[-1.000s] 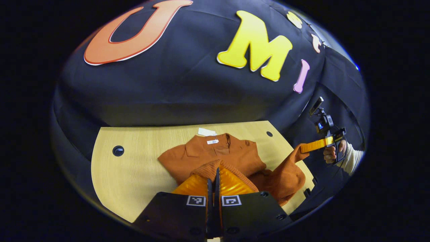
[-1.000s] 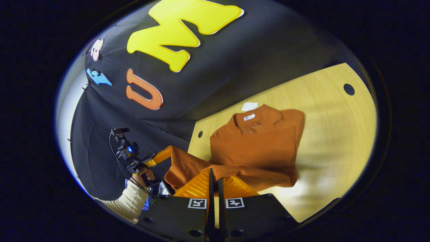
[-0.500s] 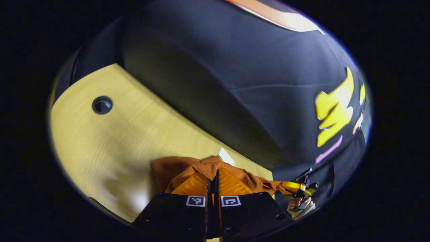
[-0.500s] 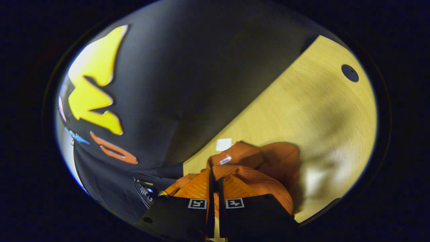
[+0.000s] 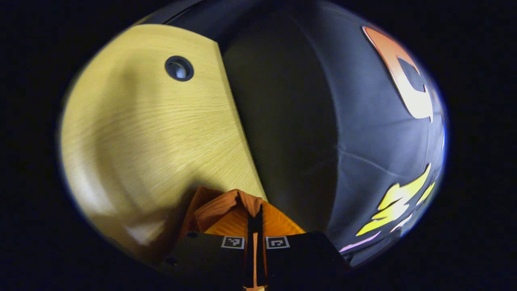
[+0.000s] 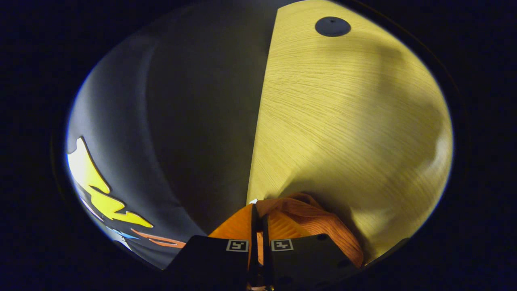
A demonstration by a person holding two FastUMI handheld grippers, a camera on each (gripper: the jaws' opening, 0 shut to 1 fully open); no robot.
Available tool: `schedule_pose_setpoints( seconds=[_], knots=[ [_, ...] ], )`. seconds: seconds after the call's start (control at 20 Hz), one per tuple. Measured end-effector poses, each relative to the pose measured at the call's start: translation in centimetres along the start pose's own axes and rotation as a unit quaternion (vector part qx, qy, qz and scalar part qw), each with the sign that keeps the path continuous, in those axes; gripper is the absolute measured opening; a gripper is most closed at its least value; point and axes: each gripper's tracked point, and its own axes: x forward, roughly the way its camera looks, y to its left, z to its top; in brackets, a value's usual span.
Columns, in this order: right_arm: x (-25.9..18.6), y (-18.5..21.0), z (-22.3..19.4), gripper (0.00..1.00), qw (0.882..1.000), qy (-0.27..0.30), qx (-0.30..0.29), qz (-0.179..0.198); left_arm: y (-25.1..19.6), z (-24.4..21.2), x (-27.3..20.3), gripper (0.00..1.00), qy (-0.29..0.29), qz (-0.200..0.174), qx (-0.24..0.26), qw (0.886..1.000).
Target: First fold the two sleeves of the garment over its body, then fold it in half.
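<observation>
**A:** How do I finish this fold cleanly? Both claws are pinching the ribbed hem of the rust-orange sweater (image 5: 220, 204); I'd say it's mid fold-in-half.

**B:** Carry both corners level and at the same pace, land the hem square on the collar end, and don't let go until the fabric lies flat on the counter (image 5: 153, 133).

**A:** And the poses?

**B:** Left claw (image 5: 255, 214) is clamped shut on the hem, aimed low along the counter's edge, grommet hole (image 5: 179, 68) at 11 o'clock. Right claw (image 6: 258, 212) is clamped on the sweater (image 6: 311, 220) too, with the knit bunched at 5 o'clock and the counter (image 6: 343, 121) stretching toward 1 o'clock.
</observation>
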Motion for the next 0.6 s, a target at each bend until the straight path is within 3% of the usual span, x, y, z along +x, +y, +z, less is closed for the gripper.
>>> schedule_pose_setpoints(
  seconds=[0.15,0.2,0.25,0.3,0.45,0.5,0.55,0.6],
  knots=[
    [-0.3,0.7,0.2,0.08,1.000,-0.004,0.017,0.016,-1.2,-0.3,1.1,0.08,-0.013,-0.023,-0.059,0.998],
    [-0.4,0.5,0.3,0.18,1.000,-0.004,0.016,0.015,-1.8,-0.6,1.4,0.10,-0.013,-0.033,-0.068,0.997],
    [-0.1,1.1,0.5,0.12,1.000,-0.007,0.019,0.018,-2.3,-0.7,1.4,0.11,-0.013,-0.044,-0.075,0.996],
    [-0.4,1.8,0.9,0.29,0.999,-0.013,0.027,0.028,-2.7,-0.6,1.4,0.19,-0.019,-0.051,-0.079,0.995],
    [-1.2,3.9,2.2,0.79,0.997,-0.046,0.036,0.053,-4.7,0.5,1.6,0.69,-0.037,-0.083,-0.087,0.992],
    [-1.3,4.4,2.0,0.97,0.997,-0.050,0.033,0.057,-5.1,0.9,1.5,0.60,-0.044,-0.090,-0.086,0.991],
    [-1.6,4.8,1.8,0.94,0.997,-0.048,0.025,0.055,-5.9,1.3,1.4,0.76,-0.048,-0.102,-0.088,0.990],
    [-1.9,4.5,1.4,0.97,0.998,-0.044,0.004,0.034,-6.5,1.3,1.1,0.92,-0.048,-0.107,-0.083,0.990]
  ],
)
